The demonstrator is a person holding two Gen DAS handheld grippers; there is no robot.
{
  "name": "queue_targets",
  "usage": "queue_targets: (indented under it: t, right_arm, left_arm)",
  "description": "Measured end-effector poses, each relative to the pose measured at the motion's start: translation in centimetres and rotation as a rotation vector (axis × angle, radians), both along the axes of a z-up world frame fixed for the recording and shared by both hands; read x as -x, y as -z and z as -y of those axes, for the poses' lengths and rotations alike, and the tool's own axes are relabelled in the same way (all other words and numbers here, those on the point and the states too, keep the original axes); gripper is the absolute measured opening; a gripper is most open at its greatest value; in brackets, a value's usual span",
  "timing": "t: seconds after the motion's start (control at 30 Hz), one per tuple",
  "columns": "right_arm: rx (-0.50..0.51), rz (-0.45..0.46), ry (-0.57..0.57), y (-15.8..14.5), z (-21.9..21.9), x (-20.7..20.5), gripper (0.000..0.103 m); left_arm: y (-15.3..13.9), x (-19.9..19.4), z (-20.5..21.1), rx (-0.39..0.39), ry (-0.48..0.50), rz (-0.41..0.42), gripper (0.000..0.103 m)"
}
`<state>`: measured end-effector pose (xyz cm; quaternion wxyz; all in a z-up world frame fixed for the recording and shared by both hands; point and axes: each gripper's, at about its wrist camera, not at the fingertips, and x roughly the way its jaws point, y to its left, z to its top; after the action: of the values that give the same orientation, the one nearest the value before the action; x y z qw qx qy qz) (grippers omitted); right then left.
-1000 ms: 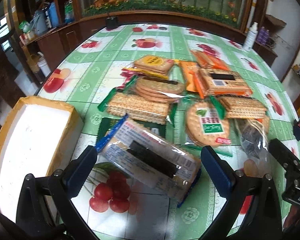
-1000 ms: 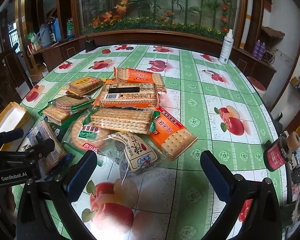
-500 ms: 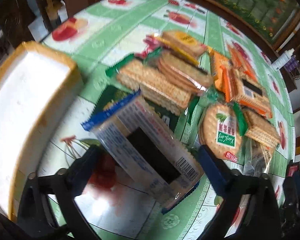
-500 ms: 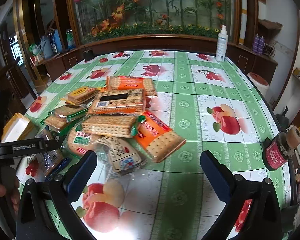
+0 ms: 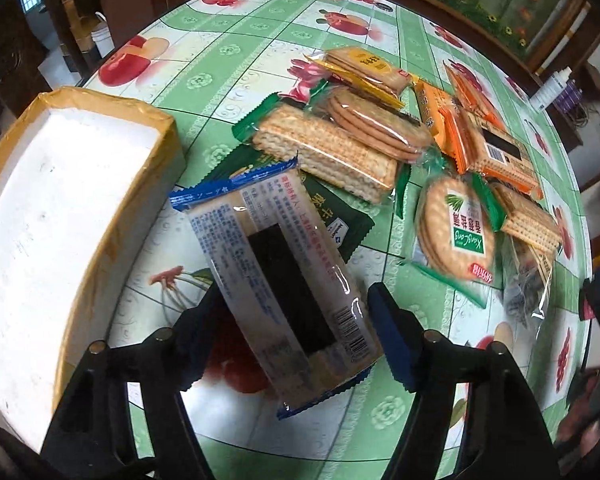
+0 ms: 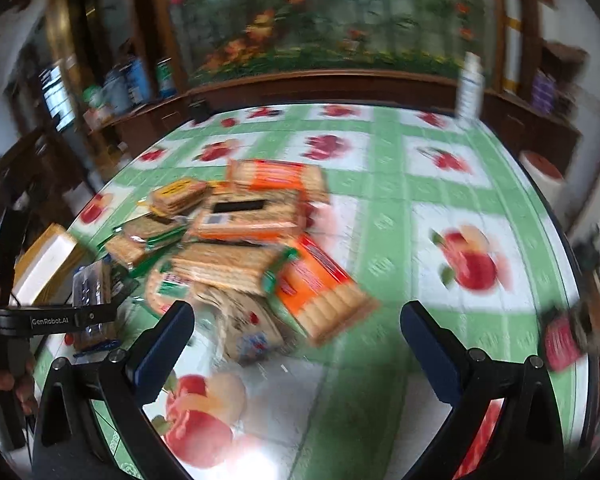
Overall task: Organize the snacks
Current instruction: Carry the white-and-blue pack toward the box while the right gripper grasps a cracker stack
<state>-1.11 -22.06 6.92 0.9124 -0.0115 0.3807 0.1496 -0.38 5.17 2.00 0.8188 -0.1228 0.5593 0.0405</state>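
Closing left tongs, tilted steeply down, around blue-edged cracker pack

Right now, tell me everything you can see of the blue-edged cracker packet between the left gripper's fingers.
The blue-edged cracker packet is a long, clear, glossy wrapper with crimped blue ends, fine printed text, a black panel down the middle and barcodes near its lower end. Pale crackers show through it. It lies tilted, its top end over a dark green packet, its lower end over the fruit-print tablecloth. The left gripper has just been closing around it; both pads sit at its sides, though firm contact cannot be told. A foam box stands beside it.
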Motion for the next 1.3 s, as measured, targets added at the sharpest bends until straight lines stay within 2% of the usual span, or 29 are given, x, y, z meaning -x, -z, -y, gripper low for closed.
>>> queue_targets:
  t: [0.07, 0.13, 0.17, 0.27, 0.37, 0.47, 0.6, 0.67, 0.73, 0.8, 0.87, 0.93, 0.97, 1.17, 1.2, 1.27, 1.3]
  right_arm:
    - [0.042, -0.021, -0.040, 0.0, -1.0, -1.2, 0.103]
    - [0.054, -0.038, -0.034, 0.1, -1.3, -2.4, 0.102]
    - [0.035, -0.048, -0.010, 0.2, -1.1, -3.2, 0.102]
    - [-0.102, -0.099, 0.045, 0.4, 0.1, -6.3, 0.103]
    - [-0.164, -0.152, 0.019, 0.9, -0.5, -8.2, 0.102]
    - [-0.180, -0.173, -0.068, 1.4, -2.5, -8.4, 0.102]
    - [-0.187, -0.231, -0.112, 2.7, -3.8, -8.0, 0.102]
    - [-0.184, -0.261, -0.165, 2.8, -4.6, -6.3, 0.102]
    - [-0.186, -0.272, -0.264, 2.4, -5.7, -4.3, 0.102]
    - [-0.157, -0.256, -0.336, 1.8, -6.4, -2.4, 0.102]
    - [-0.095, -0.185, -0.307, 0.8, -6.1, -1.7, 0.102]
    - [0.011, -0.112, -0.252, 0.1, -5.9, -2.1, 0.102]
    - [0.048, -0.101, -0.247, 0.2, -6.1, -2.7, 0.102]
    - [0.115, -0.130, -0.360, 1.5, -7.6, -4.9, 0.102]
    - [0.136, -0.122, -0.372, 1.7, -8.2, -4.9, 0.099]
    - [0.175, -0.115, -0.399, 1.9, -9.1, -4.9, 0.086]
    - [0.189, -0.129, -0.411, 2.2, -9.5, -5.2, 0.075]
  left_arm:
    - [0.0, 0.0, -0.1, 0.000, 0.018, 0.004, 0.072]
    - [0.0, 0.1, -0.2, 0.002, 0.028, 0.009, 0.072]
    - [0.0, 0.2, -0.2, 0.003, 0.027, 0.011, 0.072]
    - [0.0, 0.3, -0.1, -0.001, 0.036, 0.022, 0.072]
    - [0.0, 0.3, -0.1, 0.002, 0.044, 0.019, 0.072]
    - [0.0, 0.4, -0.1, 0.002, 0.051, 0.020, 0.072]
    - [0.0, 0.4, -0.2, 0.004, 0.062, 0.024, 0.073]
    - [0.0, 0.4, -0.3, 0.005, 0.064, 0.025, 0.073]
    - [0.0, 0.4, -0.4, 0.005, 0.068, 0.024, 0.073]
    - [0.0, 0.3, -0.5, 0.005, 0.071, 0.024, 0.073]
    - [0.0, 0.3, -0.5, 0.002, 0.069, 0.023, 0.073]
    - [0.0, 0.3, -0.5, 0.002, 0.069, 0.024, 0.073]
    - [0.0, 0.3, -0.5, 0.003, 0.069, 0.025, 0.073]
    - [0.0, 0.4, -0.5, 0.002, 0.067, 0.024, 0.073]
    - [0.0, 0.3, -0.5, 0.000, 0.066, 0.023, 0.073]
    - [0.0, 0.3, -0.4, -0.004, 0.064, 0.023, 0.073]
    - [0.0, 0.2, -0.4, -0.008, 0.065, 0.023, 0.073]
